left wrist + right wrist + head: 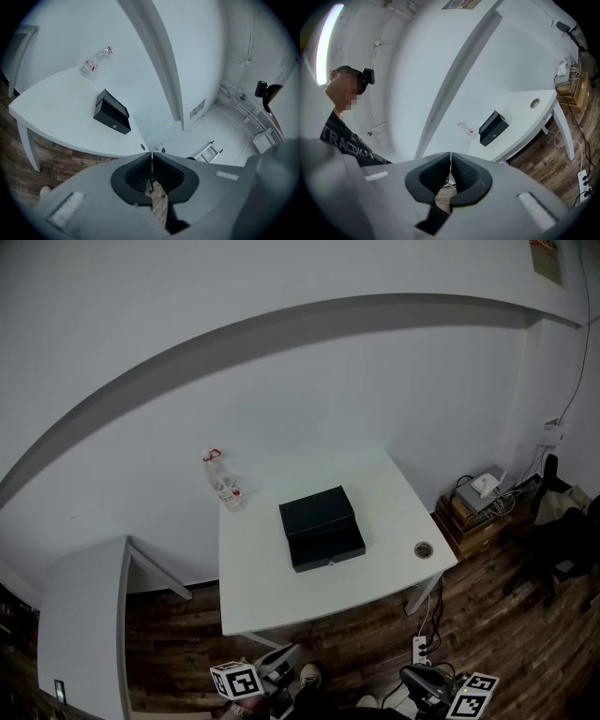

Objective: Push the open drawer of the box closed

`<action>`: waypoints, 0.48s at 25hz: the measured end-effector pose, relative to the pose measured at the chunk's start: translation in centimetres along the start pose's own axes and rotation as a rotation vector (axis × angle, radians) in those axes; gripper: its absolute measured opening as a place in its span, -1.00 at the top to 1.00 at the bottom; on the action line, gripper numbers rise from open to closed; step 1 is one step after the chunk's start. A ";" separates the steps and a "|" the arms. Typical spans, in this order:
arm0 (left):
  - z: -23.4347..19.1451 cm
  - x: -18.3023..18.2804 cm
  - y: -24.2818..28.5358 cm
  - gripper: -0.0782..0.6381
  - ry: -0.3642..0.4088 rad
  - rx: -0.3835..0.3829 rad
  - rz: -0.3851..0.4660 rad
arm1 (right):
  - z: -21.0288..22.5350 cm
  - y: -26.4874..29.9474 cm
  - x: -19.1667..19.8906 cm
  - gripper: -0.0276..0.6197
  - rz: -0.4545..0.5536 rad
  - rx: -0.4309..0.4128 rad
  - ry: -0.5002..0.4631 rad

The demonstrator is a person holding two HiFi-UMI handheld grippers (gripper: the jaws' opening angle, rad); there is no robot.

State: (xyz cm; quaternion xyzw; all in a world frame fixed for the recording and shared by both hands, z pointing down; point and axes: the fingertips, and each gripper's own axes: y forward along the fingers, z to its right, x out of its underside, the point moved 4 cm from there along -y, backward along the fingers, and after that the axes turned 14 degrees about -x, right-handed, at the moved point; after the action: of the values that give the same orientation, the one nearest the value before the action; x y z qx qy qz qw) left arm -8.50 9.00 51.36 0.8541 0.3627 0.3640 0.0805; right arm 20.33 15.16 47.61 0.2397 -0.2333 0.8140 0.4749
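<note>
A black box [317, 509] sits in the middle of the white table [272, 592], with its drawer [328, 550] pulled out toward the table's front edge. The box also shows far off in the left gripper view [112, 113] and the right gripper view [493, 126]. Both grippers hang low in front of the table, well short of the box. My left gripper [279, 664] [151, 153] is shut, tips touching, nothing between them. My right gripper [427, 682] [450, 153] is shut and empty too.
A clear plastic bottle [223, 482] lies at the table's back left corner. A small round object [424, 549] sits near its front right corner. A second white table [84, 615] stands at left. Wooden crates with devices [473, 512] and a power strip [420, 650] are on the floor at right.
</note>
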 end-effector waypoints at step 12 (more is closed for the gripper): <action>-6.8 -12.7 8.6 0.48 -0.005 -0.108 0.014 | 3.5 3.0 -3.8 0.89 0.155 0.117 0.008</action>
State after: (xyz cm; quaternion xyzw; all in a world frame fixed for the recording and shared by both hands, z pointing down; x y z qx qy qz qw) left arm -14.28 -6.64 52.56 0.8518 0.3365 0.3816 0.1247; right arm 19.89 9.17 47.57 0.2451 -0.2015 0.8615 0.3964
